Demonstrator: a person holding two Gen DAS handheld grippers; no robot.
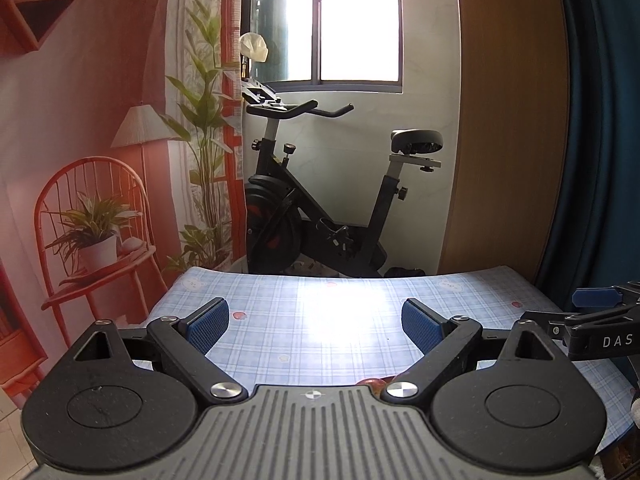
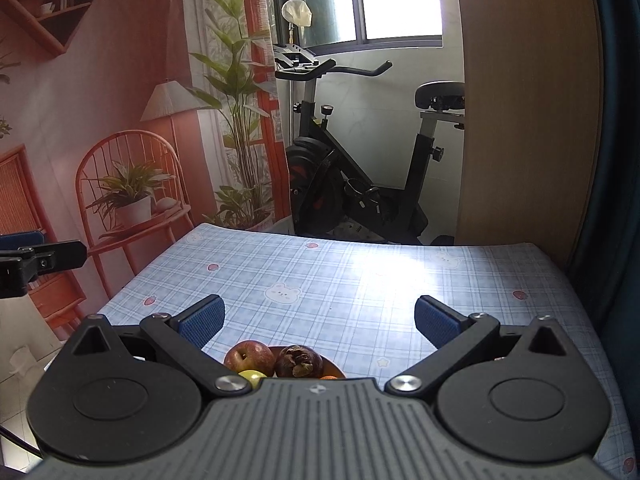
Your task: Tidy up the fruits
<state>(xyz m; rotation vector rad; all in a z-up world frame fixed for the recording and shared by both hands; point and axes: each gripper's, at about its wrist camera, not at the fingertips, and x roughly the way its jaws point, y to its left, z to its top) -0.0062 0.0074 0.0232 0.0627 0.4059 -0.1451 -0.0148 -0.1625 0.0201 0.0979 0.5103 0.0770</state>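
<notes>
In the right wrist view a brown plate (image 2: 334, 369) lies on the blue checked tablecloth (image 2: 360, 280), just under the gripper body. On it rest a red apple (image 2: 249, 356), a dark mangosteen (image 2: 300, 361), a yellow-green fruit (image 2: 251, 376) and a sliver of an orange one (image 2: 329, 377). My right gripper (image 2: 318, 320) hangs above them, open, with nothing between its blue pads. In the left wrist view my left gripper (image 1: 316, 320) is also open and empty over the cloth; a bit of red apple (image 1: 372, 382) peeks out under its body.
An exercise bike (image 2: 360, 168) stands beyond the table's far edge under a window. A printed backdrop (image 2: 120, 140) with a chair and plants hangs to the left, a wooden panel (image 2: 528, 100) to the right. Each gripper's finger shows at the other view's side edge.
</notes>
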